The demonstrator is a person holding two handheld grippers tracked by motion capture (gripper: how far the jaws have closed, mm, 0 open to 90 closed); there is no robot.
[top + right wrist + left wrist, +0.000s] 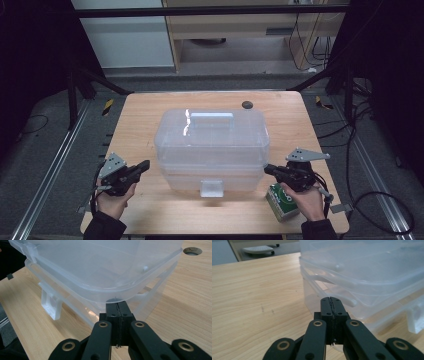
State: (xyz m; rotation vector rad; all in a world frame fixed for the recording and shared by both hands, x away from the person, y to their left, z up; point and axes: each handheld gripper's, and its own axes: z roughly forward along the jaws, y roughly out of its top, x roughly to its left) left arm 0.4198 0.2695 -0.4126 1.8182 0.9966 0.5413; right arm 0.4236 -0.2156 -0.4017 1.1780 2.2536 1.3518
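A clear plastic storage box [212, 145] with a lid, a top handle [212, 117] and a front latch [211, 188] stands in the middle of the wooden table [140, 115]. My left gripper [145, 165] is shut and empty, its tips just short of the box's left wall [317, 293]. My right gripper [267, 169] is shut too, with its tips under the lid's rim at the box's right front corner [117, 293]. The latch [51, 303] hangs down unfastened in the right gripper view.
A green and white carton [281, 201] lies on the table under the right hand. A round cable hole [247, 104] sits near the table's far edge. Bare table lies to the left of the box. Black frame posts stand at both far corners.
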